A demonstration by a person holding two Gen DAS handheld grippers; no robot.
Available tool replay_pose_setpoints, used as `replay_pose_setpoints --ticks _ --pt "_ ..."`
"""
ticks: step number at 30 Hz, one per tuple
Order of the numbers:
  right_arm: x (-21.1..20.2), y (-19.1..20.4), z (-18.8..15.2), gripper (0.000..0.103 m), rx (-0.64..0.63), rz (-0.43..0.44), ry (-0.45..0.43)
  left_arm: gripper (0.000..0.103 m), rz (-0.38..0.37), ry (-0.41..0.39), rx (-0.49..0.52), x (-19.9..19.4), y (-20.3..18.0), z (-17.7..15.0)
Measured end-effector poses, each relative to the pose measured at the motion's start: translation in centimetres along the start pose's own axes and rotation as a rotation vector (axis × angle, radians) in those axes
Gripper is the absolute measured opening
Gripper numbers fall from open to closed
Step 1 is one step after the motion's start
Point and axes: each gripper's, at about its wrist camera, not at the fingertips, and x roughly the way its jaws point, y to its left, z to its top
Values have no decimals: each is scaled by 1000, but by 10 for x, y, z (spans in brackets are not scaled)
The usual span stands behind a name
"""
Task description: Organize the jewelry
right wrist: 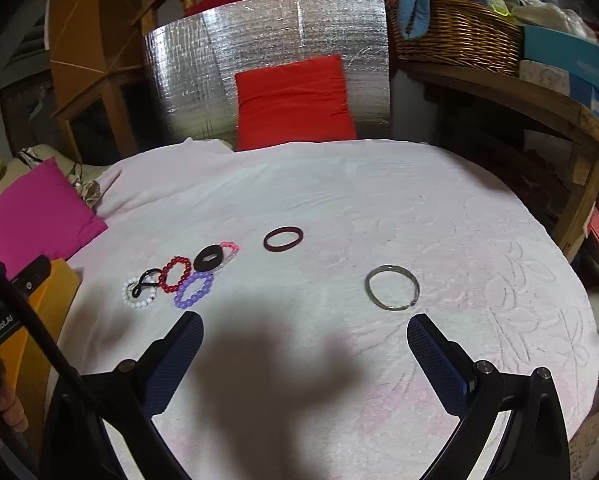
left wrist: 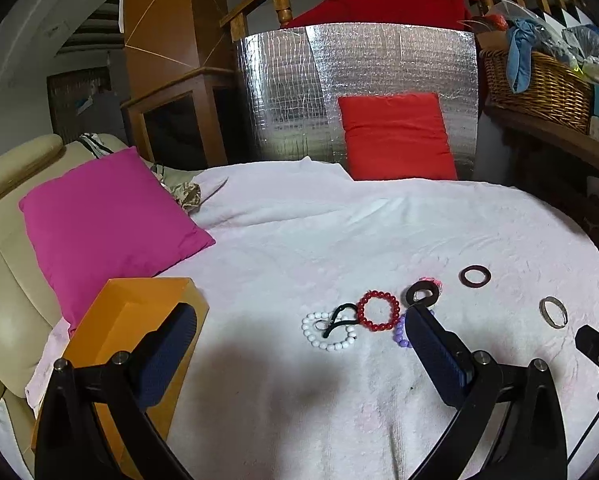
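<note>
Right tool (right wrist: 304, 342) spread, metal bangle (right wrist: 392, 288) ahead

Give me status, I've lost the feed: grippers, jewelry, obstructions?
Left gripper open, empty. Right gripper open, empty. Bracelets clustered on towel; metal bangle and dark ring apart. Nothing blocking.

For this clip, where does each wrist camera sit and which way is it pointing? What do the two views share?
Left wrist: on the left hand-held gripper, open, facing forward over the towel at the red bead bracelet, orange box at left.
Right wrist: on the right hand-held gripper, open, aimed at the metal bangle; the person's fingers show at left.
Shared: bracelet cluster, dark ring, bangle, red cushion.
</note>
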Motion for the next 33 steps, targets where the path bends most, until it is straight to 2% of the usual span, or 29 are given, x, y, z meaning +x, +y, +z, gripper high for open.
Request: replay_pose_setpoints --ticks 10,33 --pt "-5 17 -5 103 -18 11 -16 103 -6 19 -16 1 5 0" --pt "-7 24 -1 103 -1 38 -28 103 -2 29 -19 2 10 -2"
